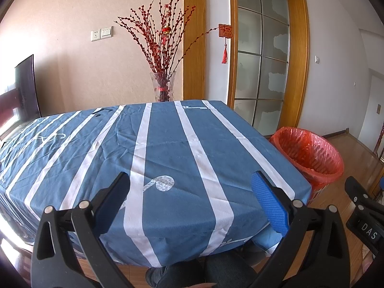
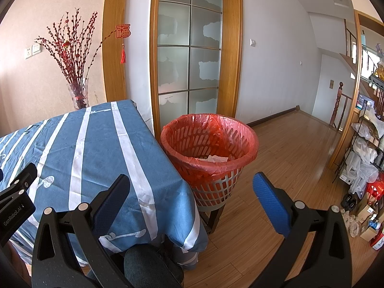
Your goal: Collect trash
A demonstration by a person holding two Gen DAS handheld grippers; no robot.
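Currently both the left tongs (image 1: 189,192) and right tongs (image 2: 192,192) gape wide, empty. White trash (image 2: 212,159) lies inside the red-lined basket (image 2: 249,153) beside the bench (image 1: 168,148); no further litter is visible, so collection appears complete.

I see the tabletop (image 1: 168,148) bare from near edge to far edge, so my left tongs (image 1: 189,192), jaws spread wide, have free passage across it. At the far edge a glass vase (image 1: 163,86) of red branches stands in the way. Off the right edge, the lined waste basket (image 2: 208,153) sits just beside the tablecloth, its mouth unobstructed before my right tongs (image 2: 192,189), also spread. Farther right, a cluttered shelf (image 2: 367,148) bounds the open floor (image 2: 288,148).
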